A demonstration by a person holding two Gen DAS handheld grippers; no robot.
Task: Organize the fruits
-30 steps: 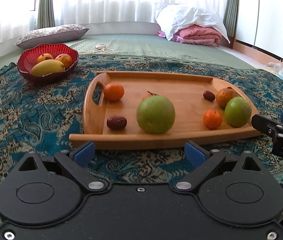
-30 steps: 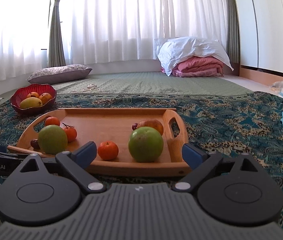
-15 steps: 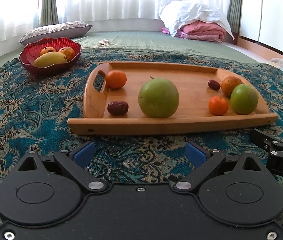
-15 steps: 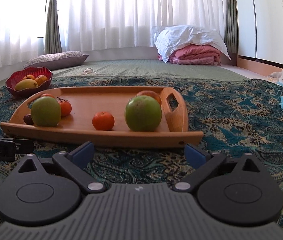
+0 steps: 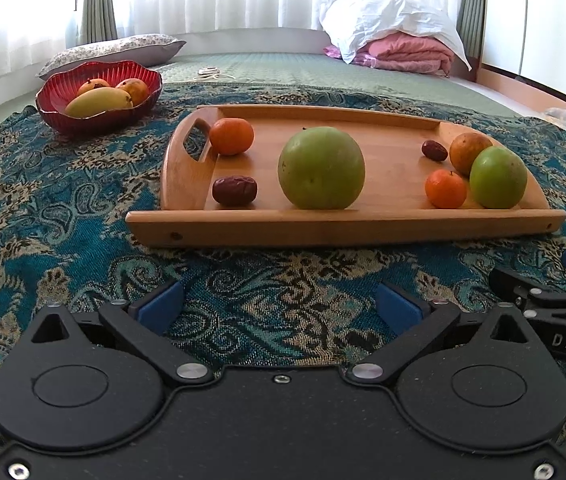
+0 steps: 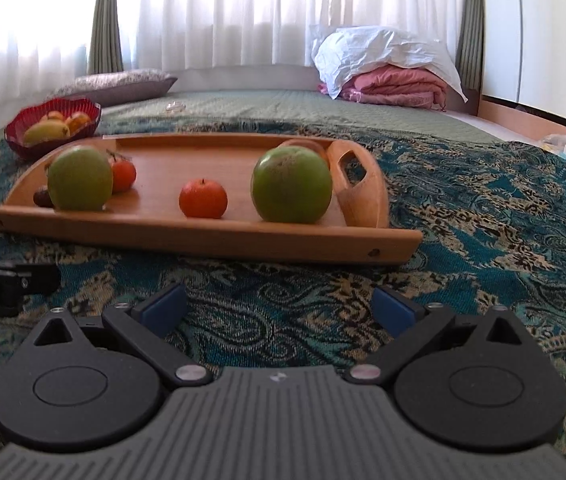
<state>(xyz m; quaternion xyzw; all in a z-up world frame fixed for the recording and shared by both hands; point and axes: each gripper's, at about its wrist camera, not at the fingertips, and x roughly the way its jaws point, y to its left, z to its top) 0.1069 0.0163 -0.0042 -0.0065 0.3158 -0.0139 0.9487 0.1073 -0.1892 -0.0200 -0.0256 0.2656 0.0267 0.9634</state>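
You are holding both tongs low over a blue and teal paisley cloth (image 5: 43, 208) that is covering the floor, just in front of the near rim of a wooden tray (image 5: 343, 226). Your left tongs (image 5: 279, 308) are standing wide, with nothing between the blue pads (image 5: 161, 306). Your right tongs (image 6: 279, 304) are also standing wide and holding nothing, and they are showing at the right edge of the left wrist view, beside the left tongs. The tray is lying flat on the cloth with its long side facing you. At its left end, by the cut-out handle, a small orange (image 5: 231, 136) is sitting near the far rim and a dark red date (image 5: 235, 190) is lying near the near rim. A large green fruit (image 5: 321, 168) is sitting left of the tray's middle, close to the near rim. At the right end, a second green fruit (image 5: 498, 177) is sitting close beside a small mandarin (image 5: 445, 189), with a brownish orange fruit (image 5: 468, 152) and another date (image 5: 434, 150) just behind them. Beyond the tray's far left corner, a red scalloped bowl (image 5: 99, 114) is resting on the cloth, holding a yellow mango (image 5: 97, 102) and two orange fruits behind it. Farther back, a pillow (image 5: 119, 50) and a pile of white and pink bedding (image 5: 399, 40) are lying below white curtains (image 6: 243, 12).
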